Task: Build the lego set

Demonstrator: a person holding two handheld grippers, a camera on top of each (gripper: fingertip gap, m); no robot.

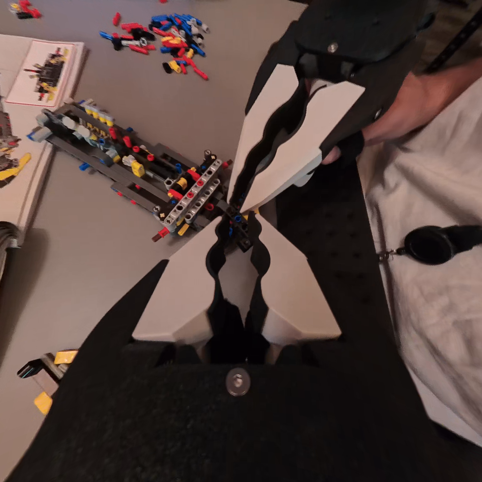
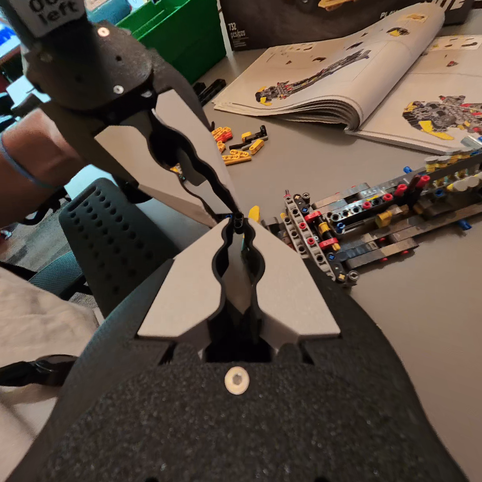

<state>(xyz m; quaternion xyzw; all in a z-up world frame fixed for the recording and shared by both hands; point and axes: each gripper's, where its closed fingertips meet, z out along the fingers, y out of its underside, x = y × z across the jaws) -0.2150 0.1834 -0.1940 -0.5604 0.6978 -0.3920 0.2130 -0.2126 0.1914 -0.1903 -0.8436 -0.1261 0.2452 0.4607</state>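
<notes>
A short black beam with blue pins [image 1: 241,232] is pinched between both grippers, which meet tip to tip. My left gripper [image 1: 236,221] is shut on it from below in the left wrist view. My right gripper [image 1: 236,203] comes in from the upper right and is shut on the same beam. In the right wrist view only the beam's end [image 2: 238,220] shows between my right gripper [image 2: 238,223] and the left gripper [image 2: 232,208]. The long grey and black lego chassis [image 1: 125,161] lies on the table [image 1: 146,99], its near end beside the beam. It also shows in the right wrist view [image 2: 378,221].
A pile of loose red, blue and black pieces [image 1: 167,41] lies far back. Yellow pieces [image 2: 237,146] lie near the open instruction booklet [image 2: 339,86]. A green bin [image 2: 182,34] and the set's box [image 2: 287,23] stand behind. A black perforated chair [image 2: 112,240] is at the table's edge. Both grippers' tips are close together, under 4 cm apart.
</notes>
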